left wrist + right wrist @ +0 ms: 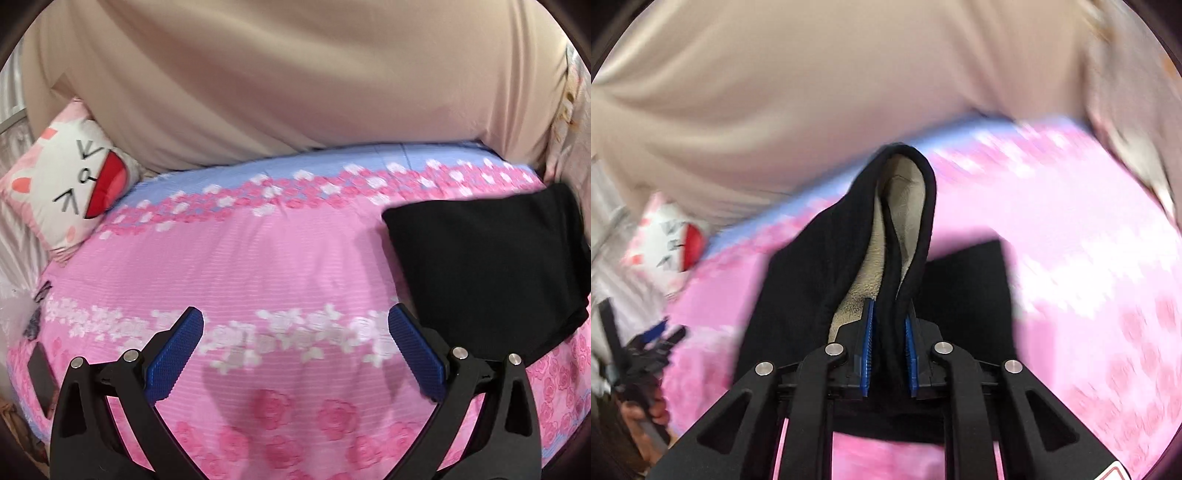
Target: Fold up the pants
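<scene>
Two grippers: the right gripper (pixel 889 332) has its jaws clenched on a fold of the black pants (pixel 905 206), lifted over the bed (pixel 1089 258); the left gripper (pixel 295 328) hangs with jaws released, pants at 2 o'clock.

- Black pants (pixel 491 266), folded into a compact slab, lying flat on the pink floral bedsheet (pixel 258 258), toward its right side.
- Raised at one edge: a fold of black cloth (pixel 849 240) standing up off the bedsheet in a narrow hooded loop.
- Cream fleecy lining (pixel 905 192) exposed inside that loop.
- Lower layers resting flat beneath.
</scene>
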